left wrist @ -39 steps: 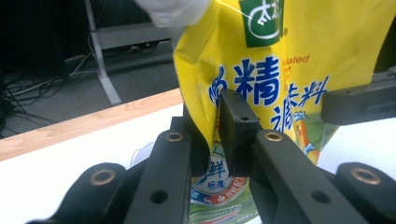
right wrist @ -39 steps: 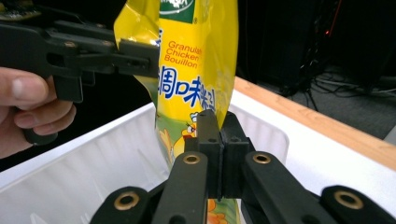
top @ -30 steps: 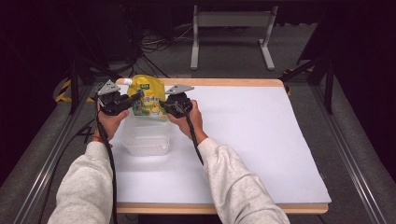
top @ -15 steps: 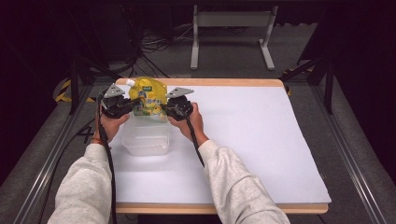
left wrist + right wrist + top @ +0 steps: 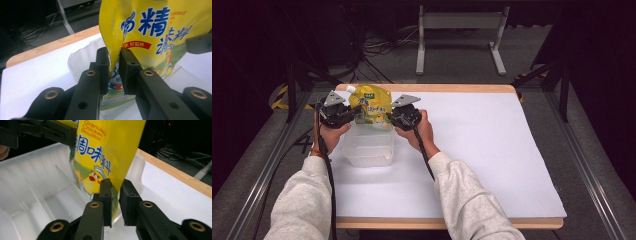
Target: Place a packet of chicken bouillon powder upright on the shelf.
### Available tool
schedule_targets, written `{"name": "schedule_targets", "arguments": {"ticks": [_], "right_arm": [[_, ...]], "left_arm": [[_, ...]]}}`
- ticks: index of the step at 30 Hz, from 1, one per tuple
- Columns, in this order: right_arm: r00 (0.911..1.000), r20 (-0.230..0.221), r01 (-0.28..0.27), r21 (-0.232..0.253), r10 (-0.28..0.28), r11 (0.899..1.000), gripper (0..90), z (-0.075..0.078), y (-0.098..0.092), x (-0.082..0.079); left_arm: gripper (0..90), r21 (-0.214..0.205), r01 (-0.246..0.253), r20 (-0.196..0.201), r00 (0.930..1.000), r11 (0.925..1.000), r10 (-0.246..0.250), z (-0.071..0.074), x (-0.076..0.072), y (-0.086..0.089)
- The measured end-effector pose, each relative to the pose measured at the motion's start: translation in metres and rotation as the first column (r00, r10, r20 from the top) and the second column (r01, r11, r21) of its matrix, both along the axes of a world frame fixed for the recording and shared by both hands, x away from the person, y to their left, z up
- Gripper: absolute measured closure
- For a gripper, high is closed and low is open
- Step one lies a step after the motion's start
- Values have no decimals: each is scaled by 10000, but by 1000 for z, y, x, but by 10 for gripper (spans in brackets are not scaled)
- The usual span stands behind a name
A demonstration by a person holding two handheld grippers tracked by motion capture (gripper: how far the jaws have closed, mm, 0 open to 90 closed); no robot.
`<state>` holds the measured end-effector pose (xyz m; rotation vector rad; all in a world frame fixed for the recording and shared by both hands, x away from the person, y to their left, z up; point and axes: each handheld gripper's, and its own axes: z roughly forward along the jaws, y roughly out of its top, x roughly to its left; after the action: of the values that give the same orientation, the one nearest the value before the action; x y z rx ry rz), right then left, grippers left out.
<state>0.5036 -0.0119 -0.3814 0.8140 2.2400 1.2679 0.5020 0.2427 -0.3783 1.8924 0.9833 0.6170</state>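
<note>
On white table (image 5: 492, 150) (wood edge), dark room

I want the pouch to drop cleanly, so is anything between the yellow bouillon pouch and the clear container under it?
Nothing visible: the yellow pouch hangs over the clear container, whose inside looks bare apart from moulded dividers, the left gripper and right gripper at its edges.

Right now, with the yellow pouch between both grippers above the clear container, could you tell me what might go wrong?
1. Both grippers' jaws have just been opening; the left gripper and right gripper show gaps beside the yellow pouch, so it may drop askew.
2. It might catch the clear container rim or dividers and tip outward.
</note>
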Motion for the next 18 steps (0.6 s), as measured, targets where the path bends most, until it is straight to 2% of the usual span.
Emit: {"name": "schedule_targets", "arguments": {"ticks": [1, 4, 9, 12, 15, 18], "right_arm": [[10000, 0, 0, 0, 0, 10000, 795, 0, 0, 0], [9996, 270, 77, -144, -73, 9999, 771, 6, -6, -5], [9995, 309, 95, 4, -95, 10000, 771, 9, -20, -9], [9993, 338, 165, -28, -164, 9999, 812, 10, -29, -11], [9990, 442, 103, -202, -94, 9997, 832, 12, -37, -13], [9988, 483, 131, -146, -124, 9998, 832, 15, -44, -14]], "left_arm": [[773, -124, -69, -6, 10000, 9999, 69, 0, -1, 0], [731, -70, -168, 0, 9999, 9998, 168, 1, -6, -2], [682, -105, -305, 54, 9995, 9995, 305, 1, -14, 1], [654, -133, -323, 130, 9994, 9994, 325, 0, -18, 3], [641, -376, -294, 147, 9994, 9989, 299, 1, -23, 7], [628, -637, -216, 128, 9997, 9977, 225, 3, -27, 10]]}}
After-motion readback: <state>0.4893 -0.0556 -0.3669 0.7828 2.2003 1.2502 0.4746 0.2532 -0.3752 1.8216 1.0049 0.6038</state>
